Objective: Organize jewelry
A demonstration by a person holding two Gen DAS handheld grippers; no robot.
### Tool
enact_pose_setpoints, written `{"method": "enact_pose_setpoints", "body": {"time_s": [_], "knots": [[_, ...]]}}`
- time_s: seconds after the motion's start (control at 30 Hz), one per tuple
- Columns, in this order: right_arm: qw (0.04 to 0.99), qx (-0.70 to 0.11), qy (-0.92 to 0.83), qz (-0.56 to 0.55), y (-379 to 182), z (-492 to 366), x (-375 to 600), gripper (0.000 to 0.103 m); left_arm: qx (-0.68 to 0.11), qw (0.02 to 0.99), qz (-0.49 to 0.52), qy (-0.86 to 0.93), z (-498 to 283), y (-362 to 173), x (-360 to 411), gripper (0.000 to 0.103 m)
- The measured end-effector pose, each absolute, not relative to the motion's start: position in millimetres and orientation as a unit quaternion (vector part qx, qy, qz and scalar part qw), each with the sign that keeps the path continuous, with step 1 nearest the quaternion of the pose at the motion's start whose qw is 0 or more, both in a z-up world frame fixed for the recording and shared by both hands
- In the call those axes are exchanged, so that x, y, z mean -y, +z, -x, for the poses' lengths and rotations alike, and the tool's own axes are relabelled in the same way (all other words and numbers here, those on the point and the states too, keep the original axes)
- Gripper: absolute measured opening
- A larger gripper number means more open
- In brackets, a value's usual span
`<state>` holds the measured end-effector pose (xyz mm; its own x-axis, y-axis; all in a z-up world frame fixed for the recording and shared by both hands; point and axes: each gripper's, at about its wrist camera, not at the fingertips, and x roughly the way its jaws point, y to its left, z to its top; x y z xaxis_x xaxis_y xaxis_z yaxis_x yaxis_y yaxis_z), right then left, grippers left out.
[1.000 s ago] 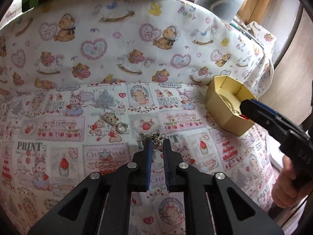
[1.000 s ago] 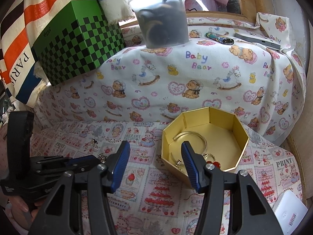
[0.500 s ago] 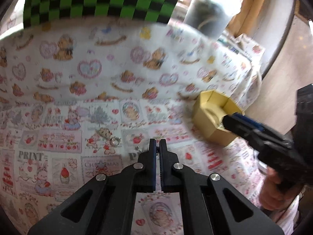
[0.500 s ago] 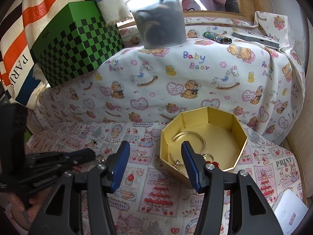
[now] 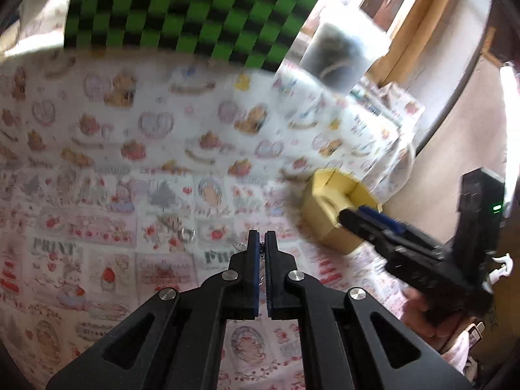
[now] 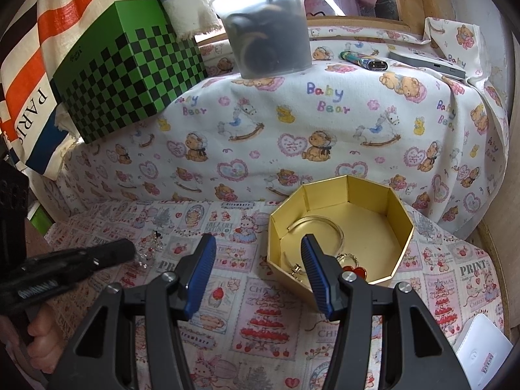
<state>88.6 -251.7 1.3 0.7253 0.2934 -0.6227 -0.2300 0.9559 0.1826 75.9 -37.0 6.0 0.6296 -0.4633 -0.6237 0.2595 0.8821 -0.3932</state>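
Note:
My left gripper (image 5: 262, 240) is shut on a small silver chain piece (image 5: 239, 243) and holds it above the patterned cloth; it also shows in the right wrist view (image 6: 128, 253). A silver ring with a charm (image 5: 187, 232) lies on the cloth to its left. The gold hexagonal box (image 6: 341, 227) stands open at the right, holding a gold bangle (image 6: 320, 224) and a red-stone piece (image 6: 354, 271). It also shows in the left wrist view (image 5: 328, 208). My right gripper (image 6: 260, 273) is open and empty, low in front of the box's left wall.
A green checkered box (image 6: 126, 78) and a grey tub (image 6: 266, 32) stand on the raised ledge behind. A lighter (image 6: 364, 60) and a grey flat device (image 6: 425, 63) lie on the ledge. A white card (image 6: 481, 360) lies at the front right.
My left gripper closed on the silver chain piece and lifted it off the cloth, swinging toward the right. The right gripper has stayed still and open.

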Motion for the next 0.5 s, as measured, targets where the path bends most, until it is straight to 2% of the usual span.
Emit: {"method": "enact_pose_setpoints", "body": {"time_s": [0.2,0.37,0.5], "knots": [[0.917,-0.354,0.173,-0.067,-0.5,-88.5,249.0,0.052,-0.346,0.908,0.140,-0.190,-54.7,32.4,24.6,0.002],[0.889,-0.380,0.241,-0.082,-11.6,-86.4,228.0,0.045,-0.337,0.924,0.118,-0.140,-44.9,47.2,9.6,0.002],[0.875,-0.398,0.271,-0.048,-23.8,-80.0,197.4,0.039,-0.353,0.917,0.132,-0.131,-47.5,45.4,-2.6,0.002]]}}
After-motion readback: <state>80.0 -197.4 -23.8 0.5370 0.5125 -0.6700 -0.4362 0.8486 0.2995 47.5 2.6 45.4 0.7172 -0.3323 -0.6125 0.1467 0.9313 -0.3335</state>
